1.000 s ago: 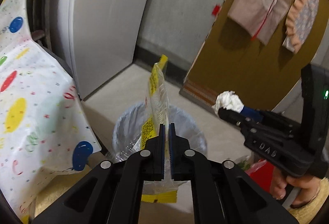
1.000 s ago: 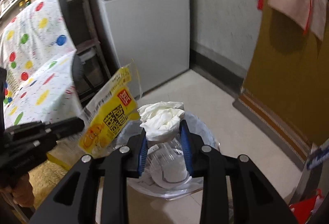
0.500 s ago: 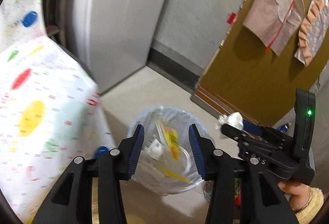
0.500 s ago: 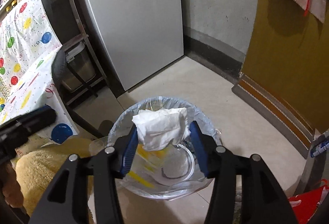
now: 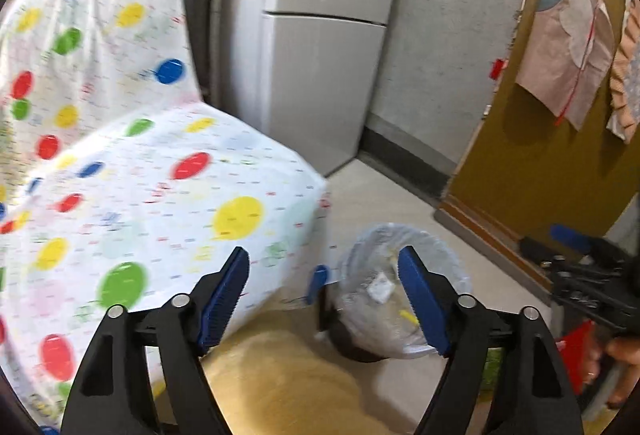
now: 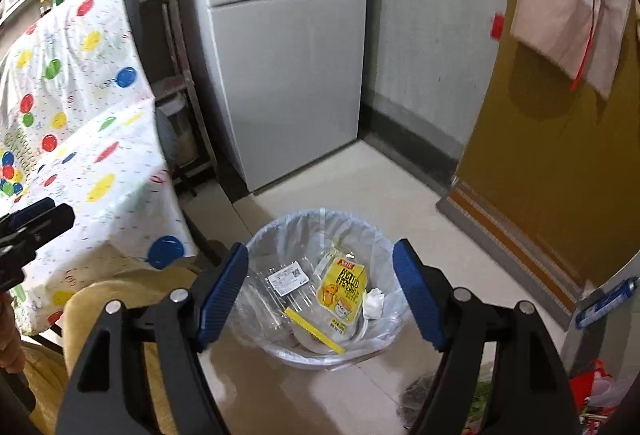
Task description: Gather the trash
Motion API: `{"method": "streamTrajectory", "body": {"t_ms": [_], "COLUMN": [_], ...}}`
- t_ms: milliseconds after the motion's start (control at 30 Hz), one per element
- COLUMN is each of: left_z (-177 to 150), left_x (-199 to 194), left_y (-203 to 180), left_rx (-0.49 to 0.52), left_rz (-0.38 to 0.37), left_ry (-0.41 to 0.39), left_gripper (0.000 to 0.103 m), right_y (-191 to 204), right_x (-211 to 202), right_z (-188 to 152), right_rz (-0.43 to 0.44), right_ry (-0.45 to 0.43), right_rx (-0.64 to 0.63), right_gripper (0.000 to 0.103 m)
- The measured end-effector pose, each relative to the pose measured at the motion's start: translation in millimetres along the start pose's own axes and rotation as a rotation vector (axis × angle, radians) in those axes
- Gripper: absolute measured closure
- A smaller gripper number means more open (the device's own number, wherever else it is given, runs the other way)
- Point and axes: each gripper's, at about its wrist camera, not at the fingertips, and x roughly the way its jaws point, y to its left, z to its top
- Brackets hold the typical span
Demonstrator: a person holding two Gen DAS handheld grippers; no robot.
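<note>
A round trash bin with a clear liner [image 6: 276, 231] stands on the floor; in the left wrist view the bin [image 5: 452, 263] is at lower right. Inside lie a yellow snack wrapper [image 6: 340, 293], a crumpled white tissue [image 6: 374, 301] and a clear plastic container with a label [image 6: 286, 277]. My right gripper [image 6: 320, 295] is open and empty above the bin. My left gripper [image 5: 324, 299] is open and empty, over the table corner and a yellow cushion [image 5: 280, 375], left of the bin. The right gripper also shows at the left wrist view's right edge [image 5: 580, 267].
A table under a polka-dot cloth [image 5: 140, 175] fills the left. A grey fridge [image 6: 288, 55] stands behind the bin, a grey wall beside it, and a brown door [image 6: 560, 155] with hanging cloths on the right. Red bags [image 6: 596, 391] lie at bottom right.
Both grippers opened: the yellow wrapper and the white tissue dropped into the bin. My left gripper then swung left and up, toward the table.
</note>
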Motion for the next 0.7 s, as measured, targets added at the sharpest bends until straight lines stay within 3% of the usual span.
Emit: {"method": "streamTrajectory", "body": {"t_ms": [167,500,700], "left_z": [-5,-3,6], "left_x": [-20,-34,-42], "left_y": [3,-11,-8], "left_rx": [0.048,0.102,0.104], "left_rz": [0.098,0.111,0.188], "left_ry": [0.031,0.076,0.086], "left_gripper": [0.016,0.008,0.007], "right_y": [25,38,28], "right_x": [-26,-31,-60], "right_z": [2,-1,12], "right_rz": [-0.094,-0.058,-0.039], "right_ry": [-0.054,0.018,-0.032], "right_rx": [-0.023,-0.065,-0.021], "right_gripper": [0.005,0.006,0.006]}}
